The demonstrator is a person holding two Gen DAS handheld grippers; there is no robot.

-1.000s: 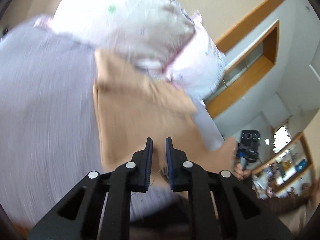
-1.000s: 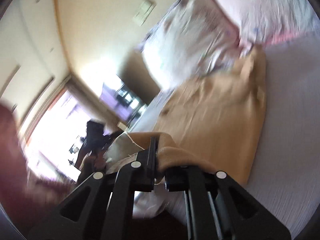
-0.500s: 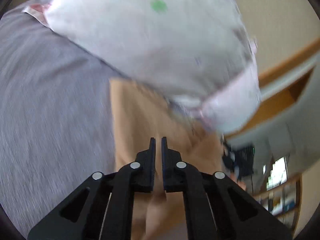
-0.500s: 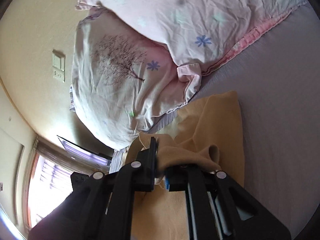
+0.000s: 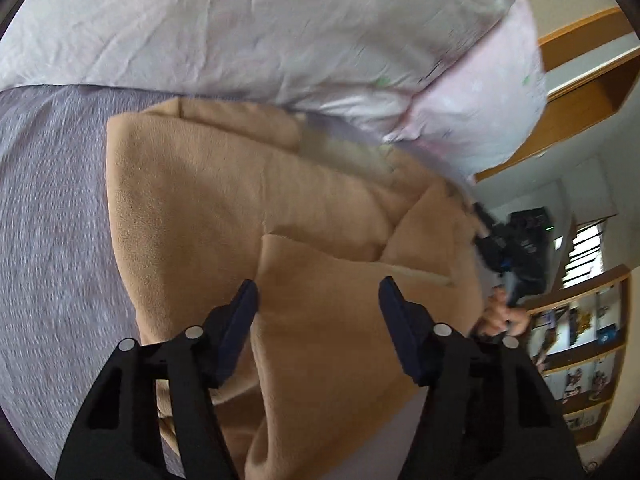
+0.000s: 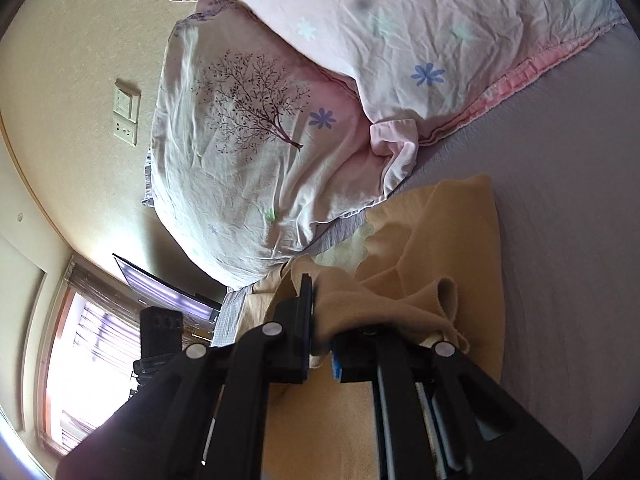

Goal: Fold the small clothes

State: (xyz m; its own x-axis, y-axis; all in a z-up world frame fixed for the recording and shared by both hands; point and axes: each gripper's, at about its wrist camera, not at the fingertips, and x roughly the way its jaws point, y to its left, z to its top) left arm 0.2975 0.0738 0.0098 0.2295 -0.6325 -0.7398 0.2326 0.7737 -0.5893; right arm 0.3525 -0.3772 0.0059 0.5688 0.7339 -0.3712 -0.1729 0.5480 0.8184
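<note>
The tan fleece garment [image 5: 224,200] lay partly folded on the grey bedsheet [image 5: 52,208], its far edge just beside the floral pillows [image 5: 280,28] at the head of the bed. In the left wrist view several layers overlapped, with one flap lying across the middle of the cloth and a pale lining showing near the pillows. The exact kind of garment could not be told.

The left gripper [image 5: 318,294] hung over that flap with its jaws spread wide and nothing between them; whether the fingertips touched the fleece could not be told. The right gripper [image 6: 320,322] was closed tight on a bunched edge of the same garment [image 6: 452,240], which draped over its fingers and was raised a little off the layer beneath. The person's right hand [image 5: 500,316] and its gripper showed at the far edge of the cloth in the left view.

By my judgement a fold was under way: one side had been let go and the other was yet to be laid. The next move probably called for the right gripper to carry its edge across, set it square on the lower layer and release, with the left free to press down or take a fresh edge. Soft fleece may slump or bunch, so the laying should be slow.
</note>
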